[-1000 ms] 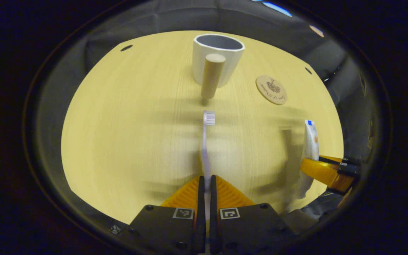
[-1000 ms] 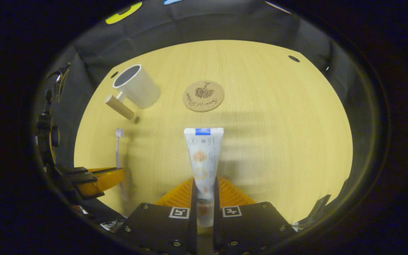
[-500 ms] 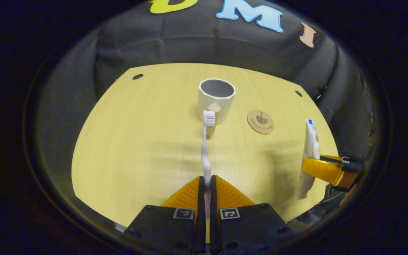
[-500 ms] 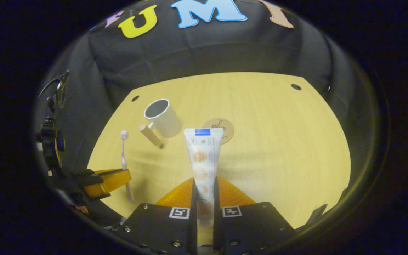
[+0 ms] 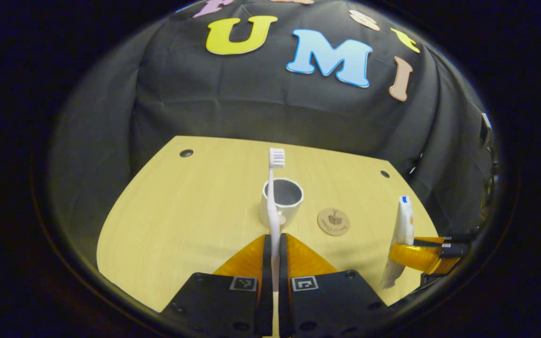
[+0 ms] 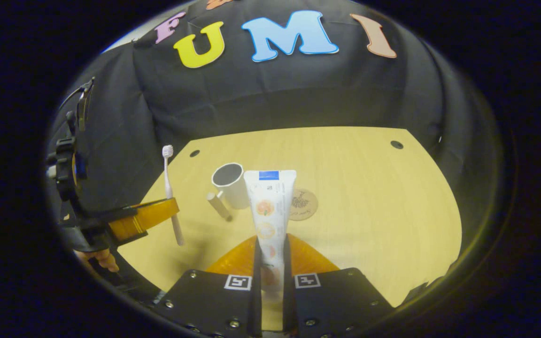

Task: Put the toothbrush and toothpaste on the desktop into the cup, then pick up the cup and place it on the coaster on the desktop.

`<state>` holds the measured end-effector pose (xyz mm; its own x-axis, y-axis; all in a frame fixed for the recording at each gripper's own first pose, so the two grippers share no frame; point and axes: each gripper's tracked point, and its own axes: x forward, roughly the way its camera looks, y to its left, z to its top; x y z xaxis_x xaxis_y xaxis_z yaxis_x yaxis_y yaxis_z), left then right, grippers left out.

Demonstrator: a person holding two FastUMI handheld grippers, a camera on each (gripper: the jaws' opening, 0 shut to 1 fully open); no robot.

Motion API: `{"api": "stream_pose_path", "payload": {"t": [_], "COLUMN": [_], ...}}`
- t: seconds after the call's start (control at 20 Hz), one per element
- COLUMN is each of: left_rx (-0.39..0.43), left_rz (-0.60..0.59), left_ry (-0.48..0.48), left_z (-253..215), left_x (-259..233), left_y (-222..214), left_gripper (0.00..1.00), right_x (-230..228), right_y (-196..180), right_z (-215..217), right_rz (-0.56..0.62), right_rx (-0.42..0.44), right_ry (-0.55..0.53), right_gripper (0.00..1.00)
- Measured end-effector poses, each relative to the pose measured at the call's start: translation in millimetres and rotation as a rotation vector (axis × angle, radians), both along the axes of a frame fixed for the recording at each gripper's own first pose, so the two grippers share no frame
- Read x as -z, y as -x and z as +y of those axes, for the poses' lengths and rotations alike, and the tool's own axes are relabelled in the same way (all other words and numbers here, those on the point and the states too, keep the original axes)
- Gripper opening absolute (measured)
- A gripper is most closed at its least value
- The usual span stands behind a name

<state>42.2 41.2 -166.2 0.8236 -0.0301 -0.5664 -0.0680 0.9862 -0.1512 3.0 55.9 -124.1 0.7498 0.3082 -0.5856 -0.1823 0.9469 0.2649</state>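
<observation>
Two grippers were loaded and held above the desktop [image 5: 167, 225]; my left gripper [image 5: 273, 244] was clamped on the toothbrush [image 5: 274, 197], bristles up; my right gripper [image 6: 270, 246] was clamped on the toothpaste [image 6: 269, 206], flat end up; the cup [image 6: 230, 183] stood upright on the desktop with its handle [image 6: 219, 206] toward me; the coaster [image 6: 302, 204] lay just beside the cup.
</observation>
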Motion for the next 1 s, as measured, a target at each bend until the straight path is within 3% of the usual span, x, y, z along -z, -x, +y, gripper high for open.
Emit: {"api": "stream_pose_path", "payload": {"t": [0.25,0.55,1.0], "left_rx": [0.01,0.003,-0.011], "left_rz": [-0.166,-0.372,-0.464], "left_ry": [-0.046,-0.027,-0.005], "left_z": [7.4,6.7,9.4], "left_x": [-28.1,-68.2,-64.9], "left_y": [-31.1,-73.5,-136.5], "left_gripper": [0.12,0.12,0.12], "right_x": [-13.6,-10.1,3.4], "right_y": [-7.6,-15.6,-24.8], "right_z": [1.5,-3.6,-17.4], "right_rz": [-0.07,-0.048,0.005], "right_rx": [0.007,0.033,0.089], "right_ry": [-0.011,-0.025,0.001], "right_gripper": [0.18,0.18,0.18]}}
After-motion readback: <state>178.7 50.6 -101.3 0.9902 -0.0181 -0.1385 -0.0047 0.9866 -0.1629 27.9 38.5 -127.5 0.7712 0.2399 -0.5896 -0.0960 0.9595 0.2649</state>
